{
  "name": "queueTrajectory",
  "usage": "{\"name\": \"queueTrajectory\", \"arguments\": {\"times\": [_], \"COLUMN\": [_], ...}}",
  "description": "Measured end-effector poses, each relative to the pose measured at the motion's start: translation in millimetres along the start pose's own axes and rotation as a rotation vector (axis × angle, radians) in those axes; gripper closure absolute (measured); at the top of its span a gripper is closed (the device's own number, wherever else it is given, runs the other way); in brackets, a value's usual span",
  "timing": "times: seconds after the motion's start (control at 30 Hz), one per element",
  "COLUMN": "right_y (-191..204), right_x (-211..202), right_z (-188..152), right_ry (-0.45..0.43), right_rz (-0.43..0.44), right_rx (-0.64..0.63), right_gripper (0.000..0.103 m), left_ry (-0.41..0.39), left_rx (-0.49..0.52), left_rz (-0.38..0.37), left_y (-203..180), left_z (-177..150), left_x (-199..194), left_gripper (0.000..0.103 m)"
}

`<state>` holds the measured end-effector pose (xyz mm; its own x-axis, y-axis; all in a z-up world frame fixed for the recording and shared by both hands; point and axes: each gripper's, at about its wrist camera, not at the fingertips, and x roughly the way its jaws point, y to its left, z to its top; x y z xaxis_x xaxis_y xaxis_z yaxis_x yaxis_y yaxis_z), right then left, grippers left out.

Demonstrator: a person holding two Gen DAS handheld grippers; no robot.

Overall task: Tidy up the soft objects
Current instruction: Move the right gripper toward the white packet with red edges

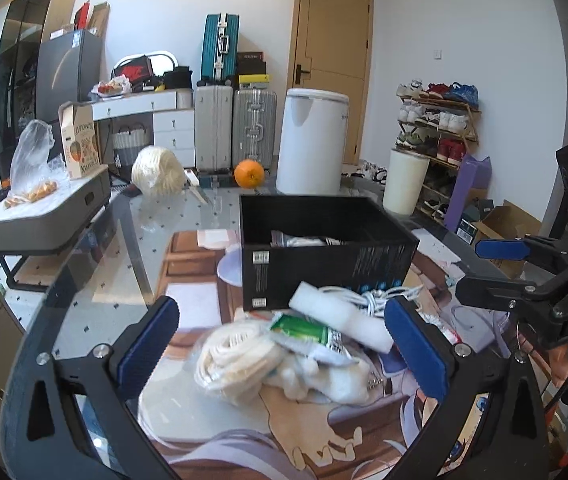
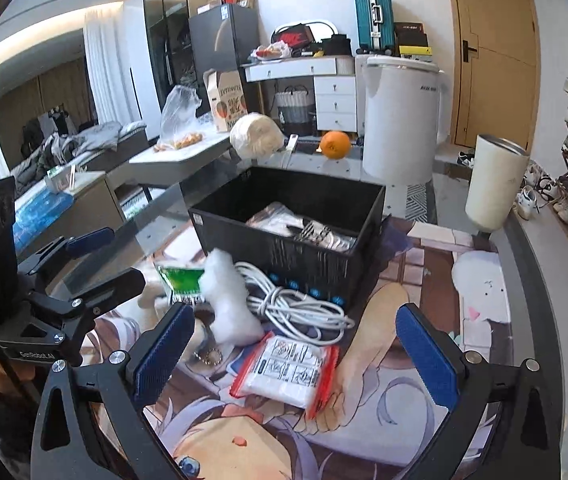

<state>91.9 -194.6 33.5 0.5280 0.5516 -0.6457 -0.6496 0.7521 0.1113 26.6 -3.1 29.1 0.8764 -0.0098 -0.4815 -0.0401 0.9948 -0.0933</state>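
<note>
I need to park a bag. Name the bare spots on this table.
Free: the mat right of the black box, toward the white cup; the glass left of it. Crowded: in front, where the white cable, red-edged packet and green packet lie.

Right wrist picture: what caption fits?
Open right gripper above a red-edged packet, beside the black box.

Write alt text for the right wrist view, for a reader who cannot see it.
The right hand-held gripper hangs open over a red-edged clear packet on a glass table. Behind the packet lie a coiled white cable, white stuffing and an open black box that holds soft packets. The left hand-held gripper is at the left edge.
</note>
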Motion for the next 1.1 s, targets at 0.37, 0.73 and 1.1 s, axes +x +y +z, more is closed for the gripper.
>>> {"name": "queueTrajectory", "arguments": {"times": [0.37, 0.73, 1.1], "right_y": [2.0, -0.6, -2.4], "right_x": [20.8, 34.2, 44.7], "right_z": [-16.7, -23.9, -31.8], "right_ry": [0.067, 0.110, 0.196], "right_rz": [-0.021, -0.014, 0.001], "right_rx": [0.005, 0.024, 0.002], "right_gripper": [0.001, 0.001, 0.001], "left_ry": [0.032, 0.057, 0.074], "left_rx": [0.020, -0.012, 0.001], "left_rz": [-0.013, -0.034, -0.038], "left_y": [-6.0, -1.8, -4.8], "left_z": [-11.5, -18.7, -19.4], "left_x": [8.4, 10.9, 14.2], "left_gripper": [0.000, 0.000, 0.000]}}
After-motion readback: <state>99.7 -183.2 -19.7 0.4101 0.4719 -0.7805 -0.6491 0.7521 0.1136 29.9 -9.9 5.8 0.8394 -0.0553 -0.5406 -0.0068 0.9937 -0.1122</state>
